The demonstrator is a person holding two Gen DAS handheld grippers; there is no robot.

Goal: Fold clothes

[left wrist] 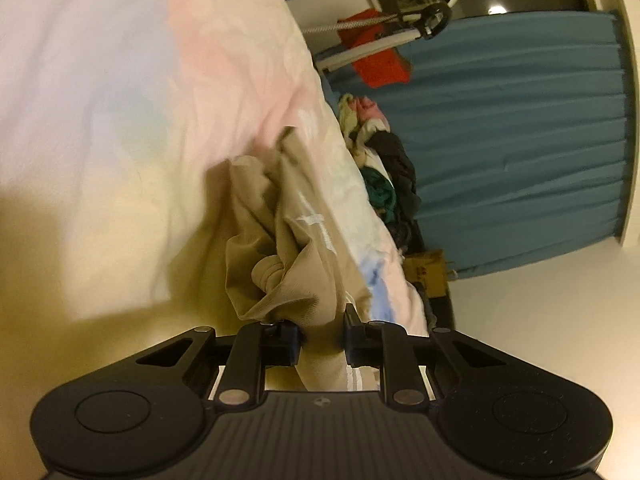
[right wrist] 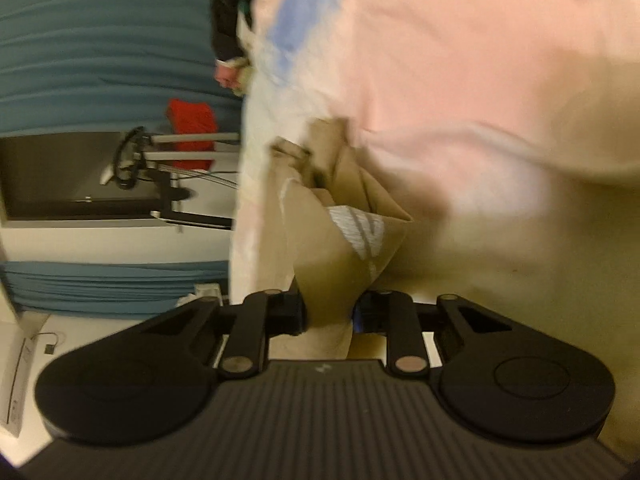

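Observation:
A beige garment [left wrist: 288, 256] with white stripes lies bunched on a pastel bedsheet [left wrist: 100, 100]. My left gripper [left wrist: 322, 338] is shut on a gathered fold of that beige cloth, which runs between its black fingers. In the right wrist view the same beige garment [right wrist: 332, 240] shows a white striped patch, and my right gripper [right wrist: 330, 314] is shut on another bunch of it. Both views are tilted sideways and the right one is blurred.
A pile of mixed clothes [left wrist: 384, 168] sits at the bed's far edge. Behind it hang blue curtains [left wrist: 520, 140], a red cloth [left wrist: 376, 52] and a metal rack [right wrist: 180, 152]. The pastel bedsheet [right wrist: 480, 60] fills the rest.

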